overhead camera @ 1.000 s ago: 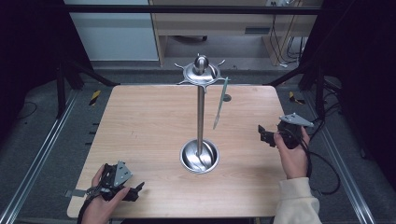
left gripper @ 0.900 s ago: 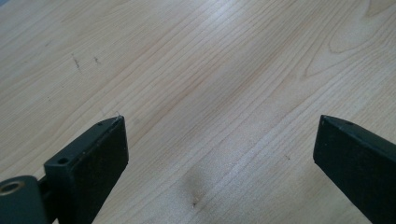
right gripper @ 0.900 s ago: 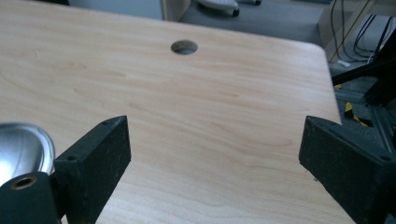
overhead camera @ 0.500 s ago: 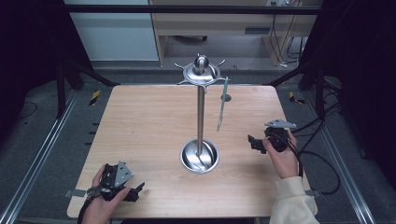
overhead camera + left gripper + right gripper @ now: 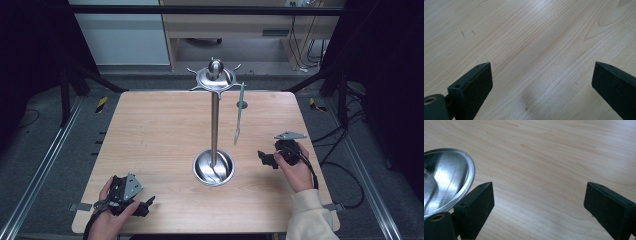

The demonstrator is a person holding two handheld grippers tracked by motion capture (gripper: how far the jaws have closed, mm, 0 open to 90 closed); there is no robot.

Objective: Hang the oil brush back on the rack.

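A: Where does the stand (image 5: 215,120) sit?

B: Near the middle of the table (image 5: 150,135), somewhat toward the near edge. Its round dish base (image 5: 213,168) rests flat on the wood, and a thin upright pole rises to a disc top with short hooks. The base rim also appears at the left of the right gripper view (image 5: 447,180).

A: What hangs from it?

B: One slim utensil (image 5: 239,115), hung from a hook on the right side of the top. It hangs free of the pole, its lower end above the table, clear of the base.

A: And the right gripper (image 5: 266,159)?

B: It is held low near the right edge, jaws pointing toward the base and just beside it, not touching. In the right gripper view (image 5: 537,202) the jaws stand wide apart, with bare wood between them.

A: The left gripper (image 5: 145,205)?

B: It lies at the near left corner, close to the near edge, well apart from the stand. In the left gripper view (image 5: 541,82) its jaws are likewise spread wide over bare wood, gripping nothing.
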